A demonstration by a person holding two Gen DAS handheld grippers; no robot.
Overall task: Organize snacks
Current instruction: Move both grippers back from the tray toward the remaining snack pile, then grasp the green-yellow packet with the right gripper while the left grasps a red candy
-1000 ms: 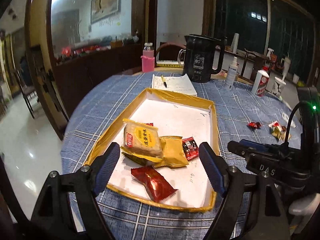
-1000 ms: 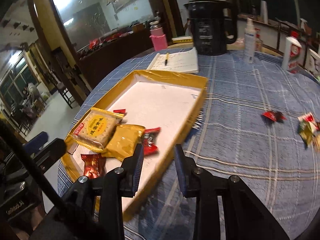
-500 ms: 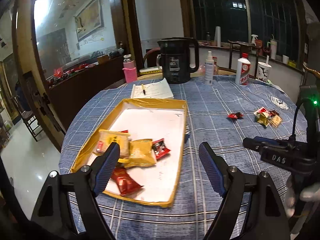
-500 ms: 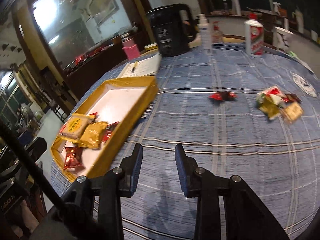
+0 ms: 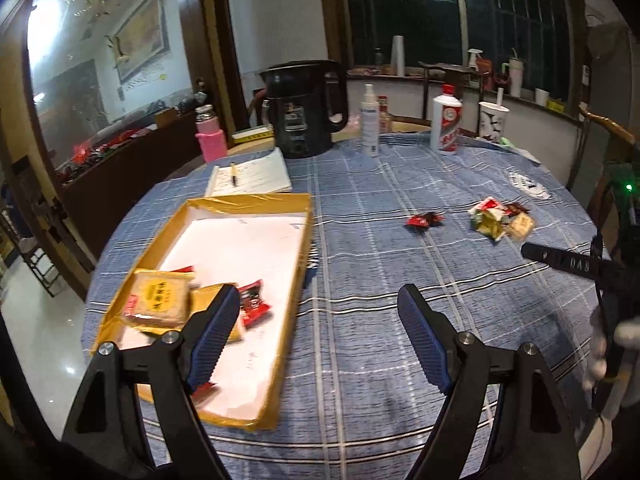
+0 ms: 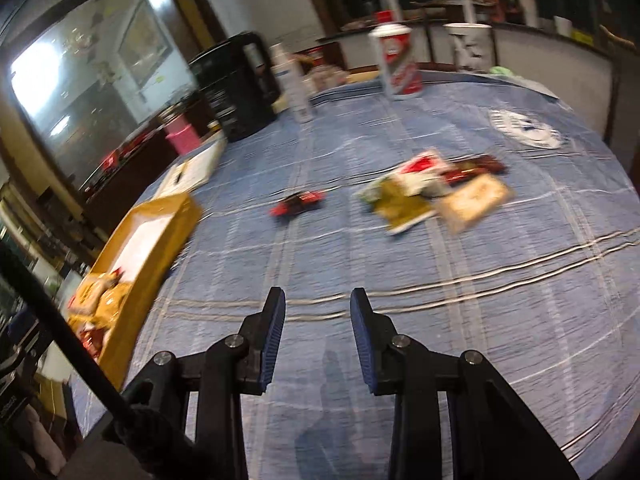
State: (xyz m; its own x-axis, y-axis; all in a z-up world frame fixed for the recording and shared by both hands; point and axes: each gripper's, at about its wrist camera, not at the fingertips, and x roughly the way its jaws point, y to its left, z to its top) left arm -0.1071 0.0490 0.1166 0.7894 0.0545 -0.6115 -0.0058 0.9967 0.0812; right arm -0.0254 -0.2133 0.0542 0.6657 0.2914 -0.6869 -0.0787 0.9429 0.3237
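left tongs [image 5: 320, 340] spread wide, right tongs [image 6: 317, 336] parted, both empty, snacks [image 6: 432, 196] on tablecloth [image 6: 520, 300]

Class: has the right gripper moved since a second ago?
Yes. The right gripper has swung rightward, away from the yellow tray, toward the loose snack pile on the tablecloth.

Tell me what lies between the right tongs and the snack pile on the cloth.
Nothing: the right wrist view shows only bare blue tablecloth between the right tongs and the snack pile.
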